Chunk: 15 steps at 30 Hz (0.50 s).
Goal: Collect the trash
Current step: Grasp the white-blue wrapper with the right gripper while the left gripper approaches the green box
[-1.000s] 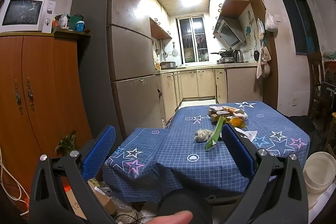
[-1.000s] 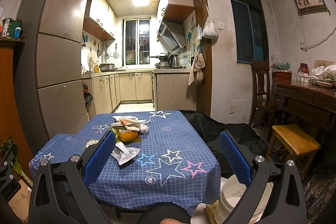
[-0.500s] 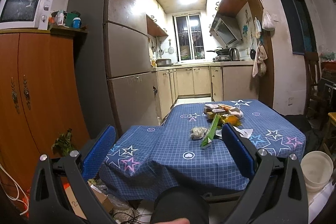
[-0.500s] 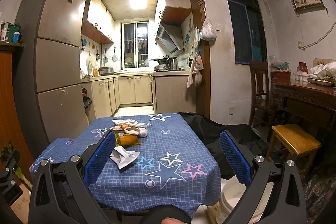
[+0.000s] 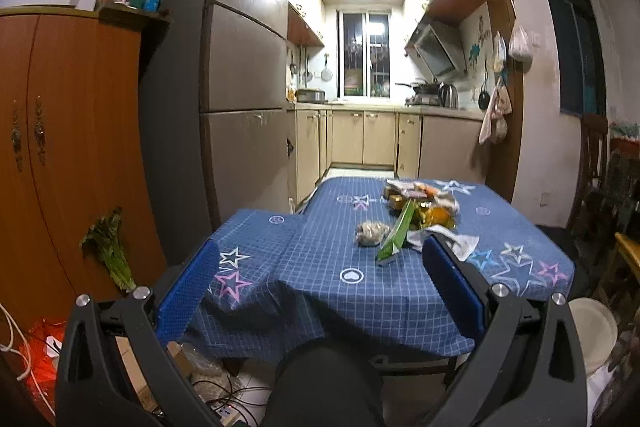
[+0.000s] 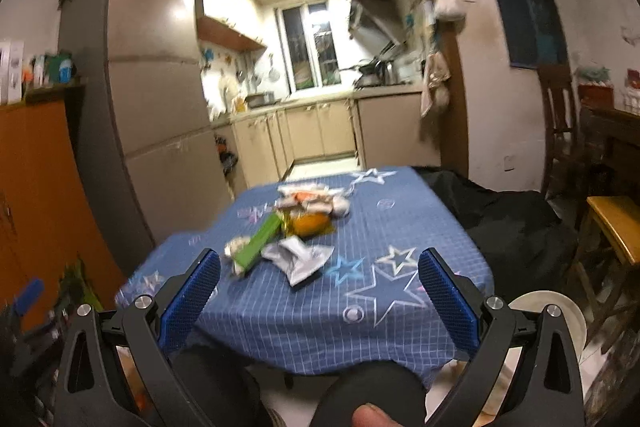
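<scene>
Left wrist view, gripper: the left gripper [image 5: 320,267] is wide open with nothing between the blue pads, hanging off the near edge of the table [image 5: 400,307].

Left wrist view, trash: all sitting on the blue star tablecloth. There's a crumpled grey wad [image 5: 371,231], a long green wrapper [image 5: 396,237] just beside it, a silver foil packet [image 5: 460,241] partly behind the right finger, and a heap of wrappers with something orange [image 5: 424,201] further back.

Left wrist view, what changed: compared with a second ago the table sits a bit lower and closer in frame, so the hand has crept in slightly, but nothing has been touched.

Right wrist view, gripper: the right gripper [image 6: 319,275] also has its jaws spread apart and is carrying nothing. A thumb [image 6: 370,415] shows at the bottom edge.

Right wrist view, trash: same pile, with the foil packet [image 6: 302,259] nearest, the green wrapper [image 6: 258,241] to its left and the orange heap [image 6: 310,213] behind.

Right wrist view, what changed: this one has swung a lot. The frame is tilted and smeared now where it was level half a second ago, and the trash looks closer and more centred. It's too blurry to tell the small bits apart, honestly.

Meaning for the task: I'd say we're in the approach, and collecting hasn't started. The right hand seems to be heading for the foil packet first. The white bucket [image 6: 560,311] on the floor by the table corner might be the bin.
</scene>
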Tool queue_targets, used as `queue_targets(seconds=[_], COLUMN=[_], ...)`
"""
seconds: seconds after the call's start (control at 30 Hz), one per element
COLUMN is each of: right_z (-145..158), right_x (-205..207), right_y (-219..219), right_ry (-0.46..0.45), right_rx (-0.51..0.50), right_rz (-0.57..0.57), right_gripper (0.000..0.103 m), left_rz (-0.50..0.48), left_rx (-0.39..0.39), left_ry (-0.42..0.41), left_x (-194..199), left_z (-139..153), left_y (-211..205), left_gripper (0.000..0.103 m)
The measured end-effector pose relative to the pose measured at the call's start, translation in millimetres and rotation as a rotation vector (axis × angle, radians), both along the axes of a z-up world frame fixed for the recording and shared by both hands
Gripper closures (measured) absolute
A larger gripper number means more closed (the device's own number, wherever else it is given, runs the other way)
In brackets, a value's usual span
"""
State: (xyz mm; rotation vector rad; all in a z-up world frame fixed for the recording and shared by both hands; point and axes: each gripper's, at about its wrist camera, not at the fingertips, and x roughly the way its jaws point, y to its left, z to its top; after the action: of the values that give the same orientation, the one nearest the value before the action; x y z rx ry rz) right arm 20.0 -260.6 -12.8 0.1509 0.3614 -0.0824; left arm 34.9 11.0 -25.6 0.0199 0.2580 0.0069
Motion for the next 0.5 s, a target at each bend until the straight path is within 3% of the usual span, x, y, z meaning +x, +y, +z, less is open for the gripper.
queue_targets(seconds=[0.17,0.37,0.5], right_z=[-36,-48,-52], right_x=[43,112,157], right_y=[18,1,-2], right_ry=[0.108,0.135,0.179], right_rx=[-0.172,-0.168,-0.2], right_rz=[0.041,0.109,0.214], right_gripper=[0.004,0.004,0.004], left_rz=[-0.068,-0.154,-0.232], left_rx=[0.1,0.127,0.14], left_ry=[0.038,0.165,0.222], left_x=[56,130,157], left_z=[-15,-38,-51], left_y=[-14,-11,-6], left_gripper=[0.005,0.005,0.005])
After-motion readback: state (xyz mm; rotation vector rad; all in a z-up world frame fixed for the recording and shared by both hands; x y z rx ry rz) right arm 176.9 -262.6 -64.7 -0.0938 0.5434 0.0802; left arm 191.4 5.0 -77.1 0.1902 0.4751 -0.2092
